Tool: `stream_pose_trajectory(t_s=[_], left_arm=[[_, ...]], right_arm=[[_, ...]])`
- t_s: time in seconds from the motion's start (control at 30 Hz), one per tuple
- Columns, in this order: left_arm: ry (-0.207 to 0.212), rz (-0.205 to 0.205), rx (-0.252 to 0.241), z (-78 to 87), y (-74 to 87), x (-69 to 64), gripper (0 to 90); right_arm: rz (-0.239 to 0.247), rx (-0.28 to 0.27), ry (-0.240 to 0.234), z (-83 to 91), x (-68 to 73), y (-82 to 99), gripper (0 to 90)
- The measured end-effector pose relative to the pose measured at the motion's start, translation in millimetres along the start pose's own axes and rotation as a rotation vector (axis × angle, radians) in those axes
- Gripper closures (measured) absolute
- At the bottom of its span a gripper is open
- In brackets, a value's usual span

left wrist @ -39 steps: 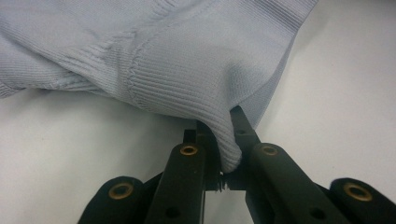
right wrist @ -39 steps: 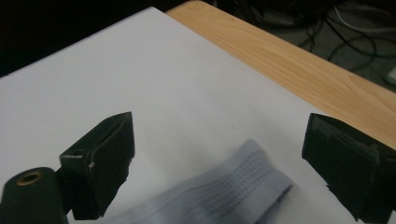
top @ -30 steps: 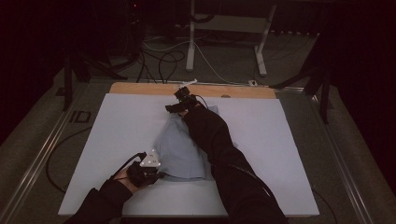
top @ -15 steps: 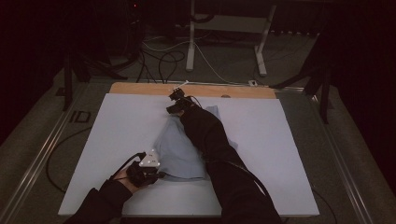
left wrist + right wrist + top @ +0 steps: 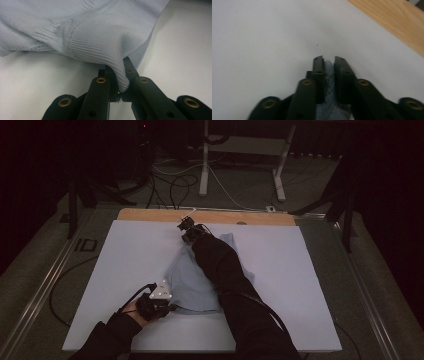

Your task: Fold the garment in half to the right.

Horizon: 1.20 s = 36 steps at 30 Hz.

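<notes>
Two grippers clamped | left gripper (image 5: 162, 304) pinched knit garment (image 5: 200, 280) near edge | right gripper (image 5: 187, 231) gripped far end | long axis ran near-to-far across worktop (image 5: 310, 285)

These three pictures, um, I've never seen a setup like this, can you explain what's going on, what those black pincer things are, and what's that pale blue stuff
A person sits at a white table and holds a hand tool in each hand: a gripper with two black jaws that pinch. The wide picture comes from a camera fixed above the table. The two close-ups come from small cameras riding on the tools, looking along their jaws.

The pale blue thing is a knitted garment lying on the table. The left gripper pinches its near edge; in the left gripper view a fold of ribbed knit sits between the jaws. The right gripper, reached to the far side near the wooden strip, pinches another bit of the fabric.
</notes>
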<state>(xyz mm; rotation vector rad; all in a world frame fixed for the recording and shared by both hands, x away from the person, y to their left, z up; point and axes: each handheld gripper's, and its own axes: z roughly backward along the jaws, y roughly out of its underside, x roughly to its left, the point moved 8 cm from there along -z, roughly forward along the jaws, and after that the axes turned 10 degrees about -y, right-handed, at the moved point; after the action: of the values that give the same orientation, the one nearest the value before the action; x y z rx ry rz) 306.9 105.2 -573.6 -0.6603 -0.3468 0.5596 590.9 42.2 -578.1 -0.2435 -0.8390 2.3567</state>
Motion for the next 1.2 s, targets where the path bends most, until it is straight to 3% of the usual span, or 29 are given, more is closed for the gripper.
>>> stream_pose_trajectory(t_s=[0.13,0.6,0.73,1.2], left_arm=[[0.006,0.007,-0.003,0.1,-0.1,-0.2,88.5],[-0.001,0.005,-0.033,6.7,-6.2,-1.5,88.6],[0.004,-0.006,-0.062,10.6,-10.3,-2.6,88.6],[0.005,-0.049,-0.084,15.4,-24.1,-8.5,88.6]], right_arm=[[-0.001,0.008,-0.029,4.3,1.5,-0.2,87.0],[0.012,-0.029,-0.051,19.1,3.9,-5.6,87.2],[0.018,-0.040,-0.053,24.8,5.4,-8.3,87.2],[0.026,-0.061,-0.051,49.7,2.3,-12.9,87.2]])
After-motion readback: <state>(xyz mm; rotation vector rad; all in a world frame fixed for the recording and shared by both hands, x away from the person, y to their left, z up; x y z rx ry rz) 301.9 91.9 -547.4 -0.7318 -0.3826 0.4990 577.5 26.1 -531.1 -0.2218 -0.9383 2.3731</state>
